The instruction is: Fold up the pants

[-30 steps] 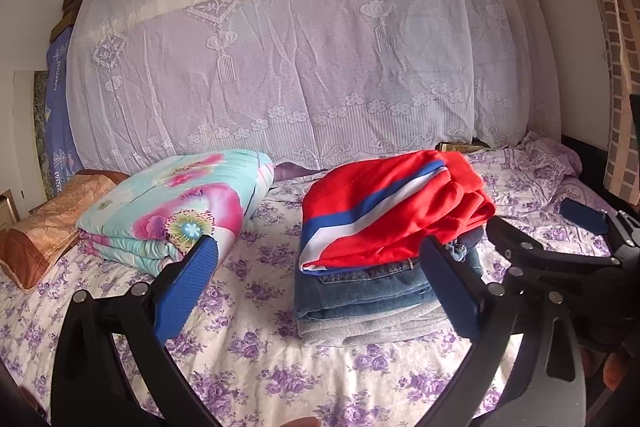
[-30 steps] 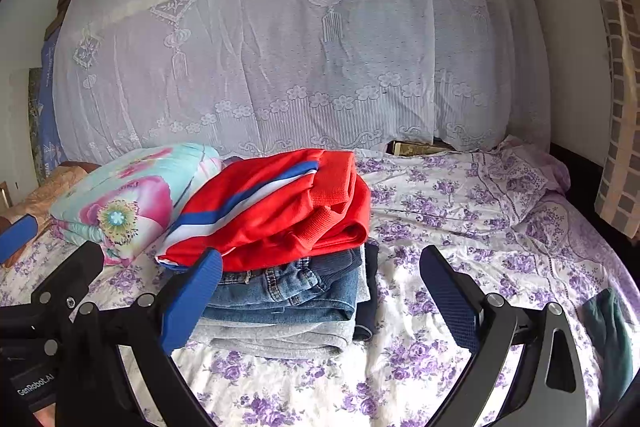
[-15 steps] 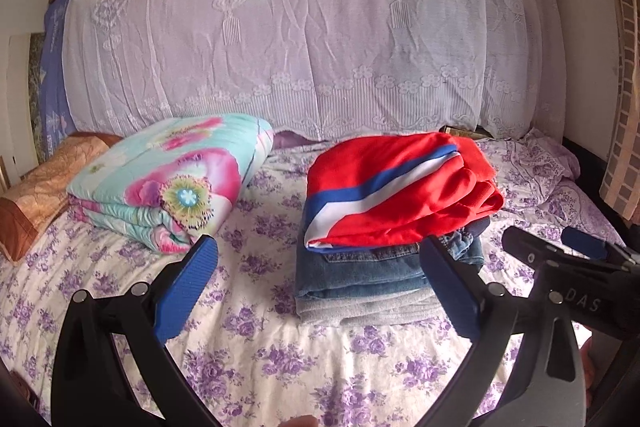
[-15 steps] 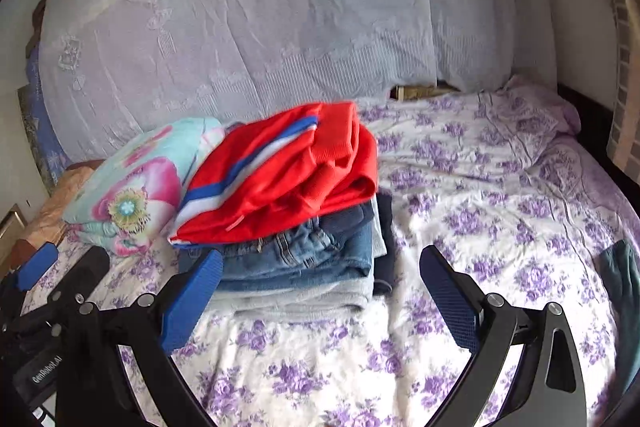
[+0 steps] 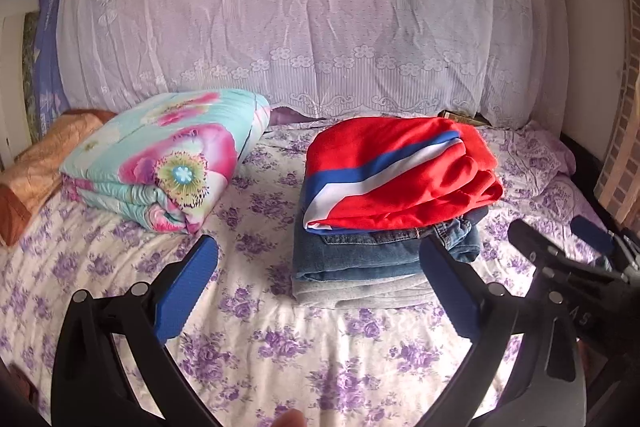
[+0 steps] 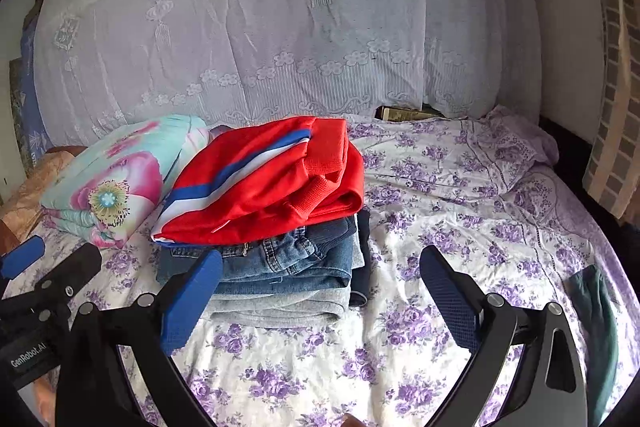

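Observation:
A stack of folded clothes lies on the bed: red pants with a blue and white stripe (image 5: pixel 400 171) (image 6: pixel 264 179) on top, blue jeans (image 5: pixel 360 255) (image 6: pixel 288 263) under them, grey pants (image 5: pixel 360 293) (image 6: pixel 280 307) at the bottom. My left gripper (image 5: pixel 320 287) is open and empty, held above the sheet in front of the stack. My right gripper (image 6: pixel 320 291) is open and empty, in front of the stack's right end. Each gripper shows at the other view's edge.
A folded floral quilt (image 5: pixel 160 159) lies left of the stack. A lace-covered pile of bedding (image 5: pixel 312 11) rises behind. An orange pillow (image 5: pixel 36 163) is at far left. A dark green cloth (image 6: pixel 596 311) lies at the bed's right edge. The purple flowered sheet (image 5: pixel 260 327) covers the bed.
Both grippers have drawn back and risen a little from the stack, staying open. The clothes have not moved.

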`<action>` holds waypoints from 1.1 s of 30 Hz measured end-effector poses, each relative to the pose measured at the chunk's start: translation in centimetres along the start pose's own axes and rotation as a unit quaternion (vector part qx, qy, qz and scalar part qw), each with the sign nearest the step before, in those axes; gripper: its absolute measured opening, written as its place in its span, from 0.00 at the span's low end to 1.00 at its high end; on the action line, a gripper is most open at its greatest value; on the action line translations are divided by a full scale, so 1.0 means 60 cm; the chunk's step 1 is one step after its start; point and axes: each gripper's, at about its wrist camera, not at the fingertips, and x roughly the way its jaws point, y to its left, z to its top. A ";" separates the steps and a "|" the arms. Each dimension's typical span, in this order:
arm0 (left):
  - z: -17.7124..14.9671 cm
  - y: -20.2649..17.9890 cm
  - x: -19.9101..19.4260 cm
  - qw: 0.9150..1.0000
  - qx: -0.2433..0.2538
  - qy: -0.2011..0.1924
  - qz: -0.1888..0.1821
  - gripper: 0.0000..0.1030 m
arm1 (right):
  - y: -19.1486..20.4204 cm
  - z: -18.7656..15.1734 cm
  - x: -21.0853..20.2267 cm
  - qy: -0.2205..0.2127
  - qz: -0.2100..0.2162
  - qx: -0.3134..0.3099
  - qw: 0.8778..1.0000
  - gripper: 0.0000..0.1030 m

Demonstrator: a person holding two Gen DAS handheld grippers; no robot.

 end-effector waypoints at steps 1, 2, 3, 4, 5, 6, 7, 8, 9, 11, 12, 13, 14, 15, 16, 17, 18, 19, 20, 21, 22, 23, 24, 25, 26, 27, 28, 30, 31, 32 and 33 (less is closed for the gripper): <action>0.001 0.004 0.001 1.000 -0.009 0.004 -0.003 0.95 | 0.003 0.000 0.003 0.007 0.000 -0.004 1.000 0.96; 0.001 0.006 0.002 1.000 -0.014 0.009 -0.004 0.95 | 0.004 0.001 0.005 0.013 0.005 -0.006 1.000 0.96; 0.001 0.006 0.003 1.000 -0.014 0.013 0.001 0.95 | 0.005 0.002 0.008 0.020 0.012 -0.008 1.000 0.96; 0.002 0.002 0.004 1.000 -0.007 0.021 0.014 0.95 | 0.006 0.003 0.010 0.027 0.026 -0.011 0.999 0.96; 0.002 -0.003 0.006 0.999 0.005 0.028 0.029 0.95 | 0.005 0.004 0.011 0.030 0.029 -0.011 0.999 0.96; 0.002 -0.011 0.005 0.998 0.025 0.028 0.040 0.95 | 0.005 0.004 0.011 0.027 0.026 -0.009 0.999 0.96; 0.002 -0.021 0.003 0.997 0.054 0.024 0.050 0.95 | 0.002 0.004 0.009 0.022 0.033 -0.008 0.999 0.96; 0.002 -0.028 0.001 0.995 0.072 0.020 0.063 0.95 | -0.001 0.003 0.007 0.017 0.038 -0.003 0.999 0.96; 0.003 -0.032 -0.001 0.994 0.083 0.014 0.075 0.95 | -0.005 0.002 0.006 0.016 0.043 0.004 0.999 0.96; 0.002 -0.033 -0.007 0.994 0.083 0.007 0.072 0.95 | -0.013 0.002 0.005 0.015 0.054 0.019 0.998 0.96; 0.002 -0.033 -0.007 0.995 0.083 0.010 0.062 0.95 | -0.016 0.002 0.005 0.015 0.056 0.025 0.998 0.96; 0.002 -0.033 -0.008 0.995 0.082 0.014 0.054 0.95 | -0.019 0.003 0.004 0.017 0.056 0.030 0.998 0.96; 0.002 -0.032 -0.007 0.995 0.081 0.016 0.049 0.95 | -0.021 0.005 0.004 0.019 0.055 0.034 0.998 0.96; 0.001 -0.033 -0.006 0.995 0.081 0.017 0.052 0.95 | -0.022 0.007 0.003 0.021 0.053 0.035 0.998 0.96; 0.000 -0.035 -0.005 0.995 0.084 0.018 0.059 0.95 | -0.023 0.009 0.001 0.020 0.053 0.033 0.998 0.96; -0.001 -0.037 -0.003 0.994 0.087 0.019 0.065 0.95 | -0.024 0.010 -0.001 0.017 0.054 0.030 0.998 0.96; -0.002 -0.040 -0.001 0.993 0.092 0.020 0.071 0.95 | -0.026 0.010 -0.004 0.013 0.054 0.030 0.998 0.96; -0.003 -0.042 0.001 0.993 0.094 0.022 0.073 0.95 | -0.027 0.011 -0.007 0.007 0.052 0.032 0.998 0.96; -0.004 -0.043 0.002 0.993 0.094 0.024 0.074 0.95 | -0.029 0.011 -0.009 0.005 0.049 0.033 0.998 0.96; -0.004 -0.043 0.003 0.993 0.093 0.026 0.073 0.95 | -0.031 0.012 -0.010 0.004 0.044 0.036 0.998 0.96; -0.004 -0.042 0.004 0.993 0.091 0.027 0.071 0.95 | -0.033 0.012 -0.010 0.005 0.042 0.037 0.998 0.96; -0.004 -0.042 0.005 0.993 0.089 0.028 0.070 0.95 | -0.034 0.011 -0.008 0.013 0.038 0.038 0.998 0.96; -0.004 -0.041 0.004 0.993 0.087 0.028 0.070 0.95 | -0.035 0.011 -0.002 0.027 0.026 0.037 0.999 0.96; -0.004 -0.041 0.004 0.993 0.087 0.027 0.071 0.95 | -0.033 0.012 0.004 0.040 0.011 0.033 0.999 0.96; -0.004 -0.040 0.003 0.993 0.086 0.027 0.074 0.95 | -0.031 0.012 0.010 0.049 -0.003 0.026 0.998 0.96; -0.004 -0.039 0.003 0.993 0.085 0.026 0.075 0.95 | -0.027 0.011 0.013 0.050 -0.014 0.017 0.999 0.96; -0.004 -0.037 0.002 0.994 0.082 0.025 0.074 0.95 | -0.022 0.009 0.014 0.049 -0.023 0.007 0.998 0.96; -0.002 -0.033 0.002 0.994 0.074 0.027 0.069 0.95 | -0.013 0.006 0.017 0.051 -0.028 -0.011 0.998 0.96; -0.001 -0.030 0.001 0.995 0.069 0.028 0.066 0.95 | -0.009 0.005 0.017 0.053 -0.022 -0.016 0.998 0.96; 0.000 -0.028 0.001 0.995 0.064 0.028 0.064 0.95 | -0.006 0.004 0.016 0.054 -0.014 -0.018 0.998 0.96; 0.001 -0.025 0.001 0.996 0.060 0.029 0.063 0.95 | -0.004 0.003 0.015 0.054 -0.006 -0.019 0.998 0.96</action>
